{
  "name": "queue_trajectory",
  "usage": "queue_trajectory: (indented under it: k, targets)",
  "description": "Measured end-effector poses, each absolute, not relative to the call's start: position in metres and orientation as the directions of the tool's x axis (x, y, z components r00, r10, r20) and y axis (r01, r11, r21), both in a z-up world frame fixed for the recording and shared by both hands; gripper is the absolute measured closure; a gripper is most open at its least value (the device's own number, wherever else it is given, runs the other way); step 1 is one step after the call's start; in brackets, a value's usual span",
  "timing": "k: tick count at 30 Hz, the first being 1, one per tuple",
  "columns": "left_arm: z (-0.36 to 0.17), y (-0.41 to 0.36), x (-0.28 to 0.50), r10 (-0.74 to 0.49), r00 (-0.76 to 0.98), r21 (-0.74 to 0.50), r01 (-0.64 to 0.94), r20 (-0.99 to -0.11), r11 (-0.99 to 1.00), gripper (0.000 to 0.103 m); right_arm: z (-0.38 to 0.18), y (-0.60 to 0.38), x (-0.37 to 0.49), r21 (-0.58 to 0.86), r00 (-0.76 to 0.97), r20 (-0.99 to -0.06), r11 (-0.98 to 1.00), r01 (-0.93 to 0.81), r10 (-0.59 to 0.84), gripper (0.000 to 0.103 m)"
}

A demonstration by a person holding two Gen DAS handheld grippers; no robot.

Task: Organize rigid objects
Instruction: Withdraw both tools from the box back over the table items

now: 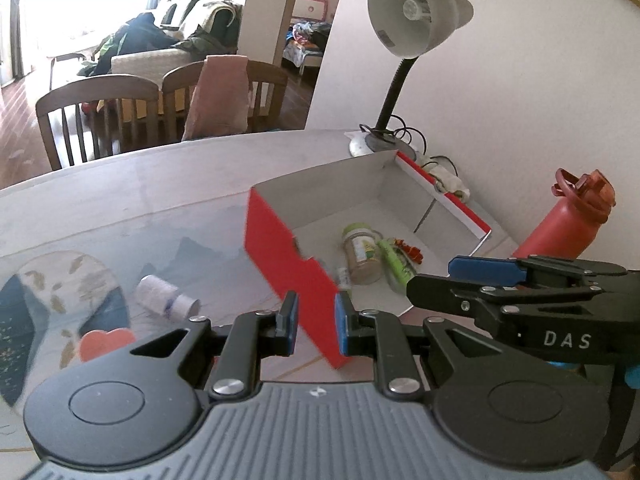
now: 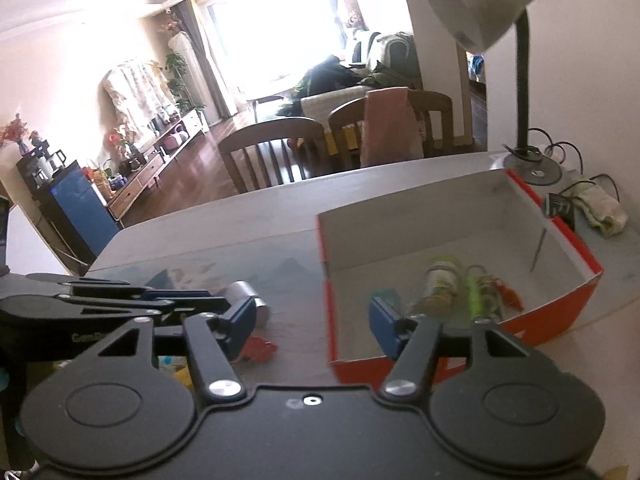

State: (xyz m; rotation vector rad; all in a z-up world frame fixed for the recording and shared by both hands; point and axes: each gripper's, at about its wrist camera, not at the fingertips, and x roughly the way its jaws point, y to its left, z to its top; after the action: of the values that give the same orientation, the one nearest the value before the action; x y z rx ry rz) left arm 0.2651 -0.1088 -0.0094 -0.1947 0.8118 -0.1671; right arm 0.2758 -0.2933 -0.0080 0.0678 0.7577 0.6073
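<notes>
A red cardboard box [image 1: 280, 256] [image 2: 560, 320] with a white inside stands open on the table. In it lie a green-lidded jar [image 1: 362, 256] [image 2: 438, 284], a green packet [image 1: 394, 268] [image 2: 480, 298] and a small bottle [image 1: 343, 276]. Left of the box, a white cylinder [image 1: 164, 296] [image 2: 246, 294] lies on its side beside a flat red piece [image 1: 104, 344] [image 2: 258, 350]. My left gripper [image 1: 316, 320] hovers near the box's near corner, shut and empty. My right gripper [image 2: 312, 324] [image 1: 432, 276] is open above the box's near wall, holding nothing.
A grey desk lamp [image 1: 412, 12] [image 2: 536, 172] with its cable stands behind the box by the wall. A red water bottle [image 1: 560, 224] is right of the box. A rolled cloth [image 2: 600, 208] lies near the lamp. Wooden chairs [image 1: 100, 112] line the far table edge.
</notes>
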Motion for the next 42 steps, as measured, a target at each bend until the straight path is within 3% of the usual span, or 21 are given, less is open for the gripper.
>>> queue_trajectory:
  k: [6,11,13,18,26,36,42]
  targets:
    - [-0.008,-0.081,0.241,-0.218,0.687,-0.236,0.069,-0.693,0.969,0.084,-0.005,-0.26,0.251,0.243,0.566,-0.615,0.815,-0.526,0.549,0.032]
    - [-0.009,-0.057,0.224,-0.202,0.702,-0.24,0.045,-0.683,0.97,0.051,-0.004,-0.241,0.236,0.247,0.565,-0.609,0.81,-0.532,0.557,0.028]
    - [-0.01,-0.045,0.218,-0.208,0.706,-0.257,0.038,-0.677,0.966,0.043,-0.006,-0.234,0.233,0.239,0.566,-0.612,0.811,-0.533,0.552,0.027]
    - [-0.014,-0.022,0.204,-0.199,0.708,-0.263,0.019,-0.677,0.964,0.04,-0.012,-0.217,0.222,0.236,0.559,-0.623,0.812,-0.533,0.548,0.023]
    - [-0.03,0.017,0.188,-0.154,0.718,-0.253,-0.032,-0.679,0.967,0.021,-0.029,-0.196,0.212,0.214,0.54,-0.652,0.813,-0.541,0.532,0.019]
    - [-0.079,0.059,0.188,-0.092,0.66,-0.22,-0.113,-0.746,0.969,0.017,-0.063,-0.154,0.198,0.151,0.46,-0.712,0.755,-0.638,0.531,0.018]
    - [-0.11,0.07,0.192,-0.065,0.637,-0.201,-0.143,-0.768,0.969,0.007,-0.086,-0.134,0.197,0.108,0.405,-0.752,0.704,-0.702,0.519,0.018]
